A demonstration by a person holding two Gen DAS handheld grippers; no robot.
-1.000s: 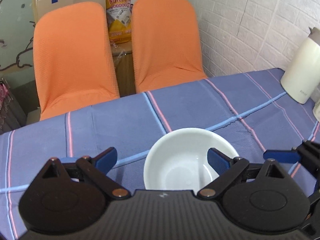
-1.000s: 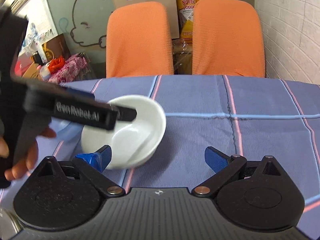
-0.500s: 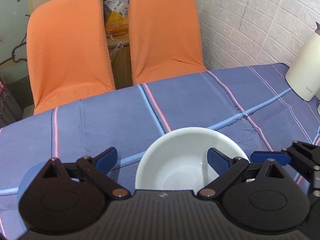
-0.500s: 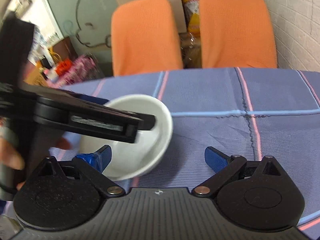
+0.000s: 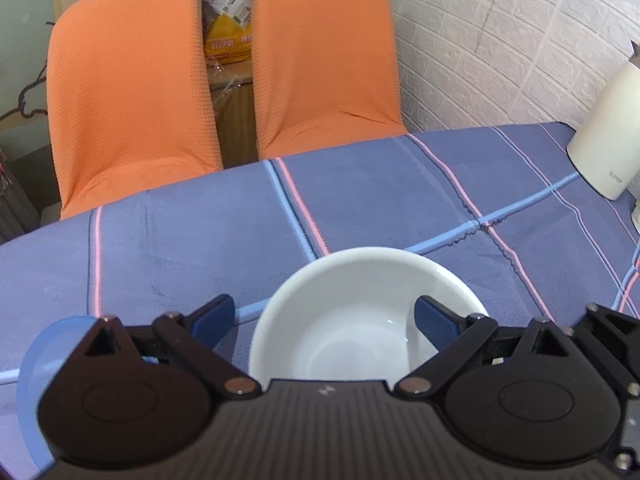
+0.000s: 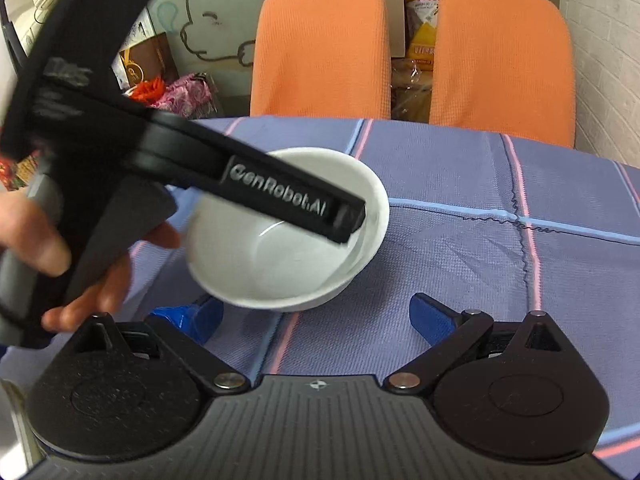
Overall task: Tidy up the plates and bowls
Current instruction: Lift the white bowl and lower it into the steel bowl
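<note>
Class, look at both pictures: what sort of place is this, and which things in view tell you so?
Most likely a home dining corner: a table under a checked blue tablecloth, two orange-covered chairs drawn up to it, a white bowl and a white jug on it.

We see two orange chairs (image 5: pixel 224 76) tucked against the counter (image 5: pixel 192 240), a yellow bag (image 5: pixel 228 8) between them, and a white kettle (image 5: pixel 608 132) far right.
</note>
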